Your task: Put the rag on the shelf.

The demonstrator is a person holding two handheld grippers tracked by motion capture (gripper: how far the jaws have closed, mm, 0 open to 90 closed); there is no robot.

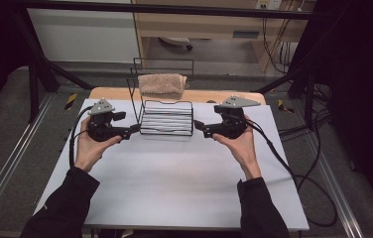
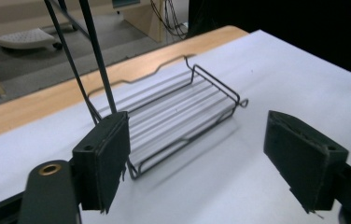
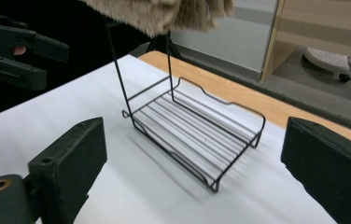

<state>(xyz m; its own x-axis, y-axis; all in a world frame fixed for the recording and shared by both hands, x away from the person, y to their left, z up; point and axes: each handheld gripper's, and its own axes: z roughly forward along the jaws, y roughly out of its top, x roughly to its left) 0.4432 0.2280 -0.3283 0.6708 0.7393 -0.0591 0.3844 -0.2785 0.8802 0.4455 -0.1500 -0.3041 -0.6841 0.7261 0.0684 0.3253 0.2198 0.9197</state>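
Both grippers spread, empty: left gripper (image 1: 134, 130), right gripper (image 1: 198, 125) flank wire rack (image 1: 166, 119) on bench (image 1: 174, 173). Likely next: towel (image 1: 161, 84) removal; lift straight off rail, steady rack.

- A wire rack (image 1: 166, 119) stands on the worktop (image 1: 174, 183), toward its far edge and midway across.
- A towel (image 1: 161, 84) hangs over the rack's upright frame, above and behind the rack's low tray.
- The left gripper (image 1: 134, 129) sits just left of the tray, jaws pointing at it and spread apart.
- The right gripper (image 1: 198, 125) sits just right of the tray, jaws likewise spread, facing the left one across the rack.
- A hand (image 1: 91, 148) holds each gripper from the near side.
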